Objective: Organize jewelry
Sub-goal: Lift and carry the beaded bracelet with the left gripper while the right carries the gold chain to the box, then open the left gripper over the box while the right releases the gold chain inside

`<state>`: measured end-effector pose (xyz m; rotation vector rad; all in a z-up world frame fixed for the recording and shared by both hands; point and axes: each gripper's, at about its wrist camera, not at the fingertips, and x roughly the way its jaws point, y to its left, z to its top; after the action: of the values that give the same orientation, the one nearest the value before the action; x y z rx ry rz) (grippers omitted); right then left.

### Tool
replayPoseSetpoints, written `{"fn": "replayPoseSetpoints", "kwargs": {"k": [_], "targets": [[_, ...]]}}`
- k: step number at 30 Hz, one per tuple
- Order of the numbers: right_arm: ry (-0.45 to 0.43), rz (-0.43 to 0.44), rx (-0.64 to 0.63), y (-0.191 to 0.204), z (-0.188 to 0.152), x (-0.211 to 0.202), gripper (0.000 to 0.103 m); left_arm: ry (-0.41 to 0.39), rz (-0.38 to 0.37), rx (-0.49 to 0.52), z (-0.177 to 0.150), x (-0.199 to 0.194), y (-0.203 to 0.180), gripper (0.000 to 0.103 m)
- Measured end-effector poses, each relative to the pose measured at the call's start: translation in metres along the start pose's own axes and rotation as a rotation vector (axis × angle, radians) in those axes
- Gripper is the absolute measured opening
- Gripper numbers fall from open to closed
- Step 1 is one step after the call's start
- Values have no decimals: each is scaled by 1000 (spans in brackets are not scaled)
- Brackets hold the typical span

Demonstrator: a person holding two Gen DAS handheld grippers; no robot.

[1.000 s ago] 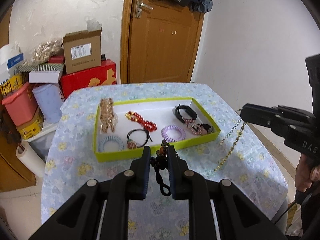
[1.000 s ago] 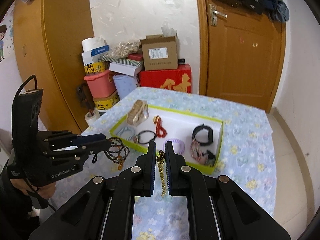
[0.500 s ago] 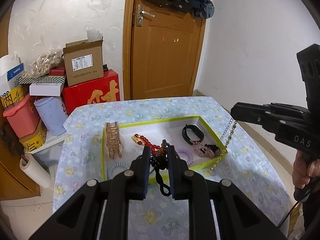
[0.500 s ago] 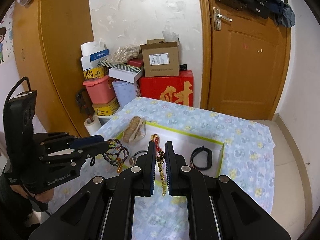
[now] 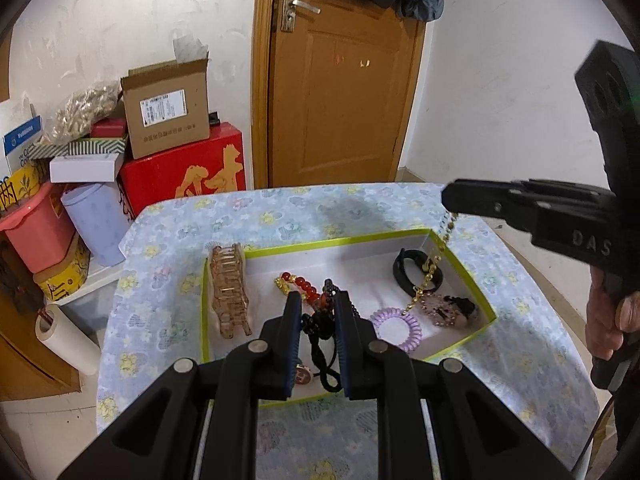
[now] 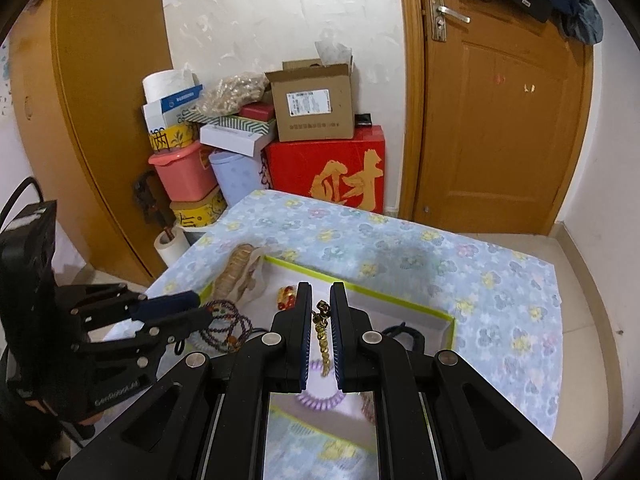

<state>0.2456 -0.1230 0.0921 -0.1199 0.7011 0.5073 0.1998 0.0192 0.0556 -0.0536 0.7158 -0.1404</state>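
My left gripper (image 5: 318,312) is shut on a dark beaded bracelet (image 5: 320,320) and holds it over the front of the green-rimmed white tray (image 5: 336,240). In the right wrist view the left gripper (image 6: 192,308) shows with the purple bead loops (image 6: 228,328) hanging from it. My right gripper (image 6: 320,320) is shut on a gold bead chain (image 6: 322,336), which hangs into the tray's right end (image 5: 428,276). In the tray lie a gold link bracelet (image 5: 230,292), red beads (image 5: 298,282), a black band (image 5: 412,270), a purple coil tie (image 5: 398,326) and a pink piece (image 5: 444,310).
The tray sits on a table with a blue flowered cloth (image 5: 280,212). Behind it stand a red box (image 5: 184,172), a cardboard box (image 5: 168,112), a pink tub (image 5: 36,232) and a wooden door (image 5: 344,80). A paper roll (image 5: 64,336) lies left of the table.
Both grippers have moved forward over the tray, which now looks closer. The gold chain has swung from beside the tray's right edge to hanging inside it. Both stay shut.
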Motion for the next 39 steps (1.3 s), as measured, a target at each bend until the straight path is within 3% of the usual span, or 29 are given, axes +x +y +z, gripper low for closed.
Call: {"fn": "replayPoseSetpoints", "kwargs": {"k": [7,20,30,36,39], "targets": [[36,5,11,-9,5,34,9,21,-9,-3,-1,19,3,17],[165,25,87,-37,-21,97,9,68,-45,3,-15,44,0,17],[236,47,113,-43,-35,118,10,99,-76,17,-23,55,-5,17],[221,38,104,-42,-38,110,37,107,-69,32,-28,60,-9,19],[206,34,100,-41,-37,101,38,108,-63,34,-28,60,-10,19]]}}
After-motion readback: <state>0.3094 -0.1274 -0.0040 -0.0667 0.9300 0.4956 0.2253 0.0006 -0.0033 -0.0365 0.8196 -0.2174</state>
